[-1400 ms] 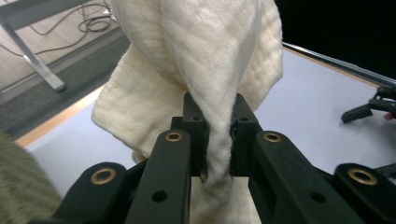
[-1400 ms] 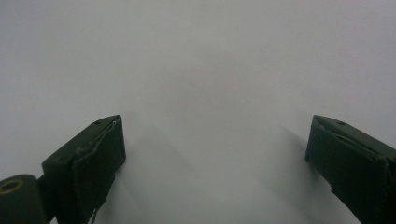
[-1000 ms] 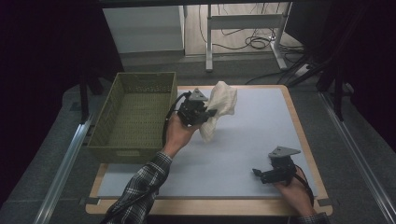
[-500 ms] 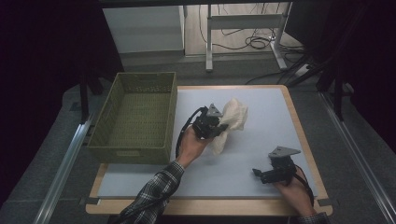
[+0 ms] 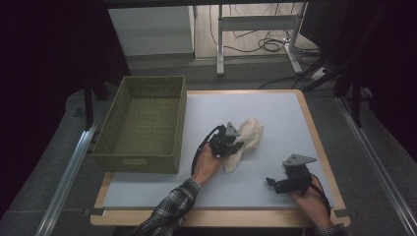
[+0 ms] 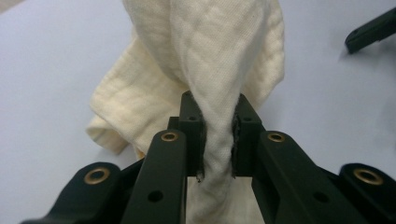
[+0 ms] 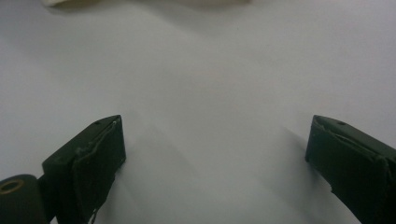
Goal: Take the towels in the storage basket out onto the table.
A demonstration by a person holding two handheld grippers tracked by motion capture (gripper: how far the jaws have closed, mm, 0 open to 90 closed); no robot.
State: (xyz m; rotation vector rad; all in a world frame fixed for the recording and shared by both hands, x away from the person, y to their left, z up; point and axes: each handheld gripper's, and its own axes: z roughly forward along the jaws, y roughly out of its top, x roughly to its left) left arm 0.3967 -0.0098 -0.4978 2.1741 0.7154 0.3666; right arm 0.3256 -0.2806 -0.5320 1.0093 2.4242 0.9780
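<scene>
Cloth (image 5: pixel 248 137) sits mid-bench, at 3 o'clock of empty green basket (image 5: pixel 140 123), pinched in left tool (image 5: pixel 235 145). Right tool (image 5: pixel 269 182) rests wide apart w/ nothing in it, at 5 o'clock. Binning not yet done, I'd judge.

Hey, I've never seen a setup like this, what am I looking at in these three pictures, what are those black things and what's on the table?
A person sits at a table holding a hand-operated black clamp tool in each hand. One picture looks down from above; each of the other two comes from a camera riding on a tool, looking along its two jaws. The left gripper pinches a bunched fold of a cream cloth, whose lower part lies on the pale mat. The right gripper rests low over bare mat with its jaws wide apart, holding nothing. A green woven basket stands at the table's left side with nothing visible inside it.
</scene>
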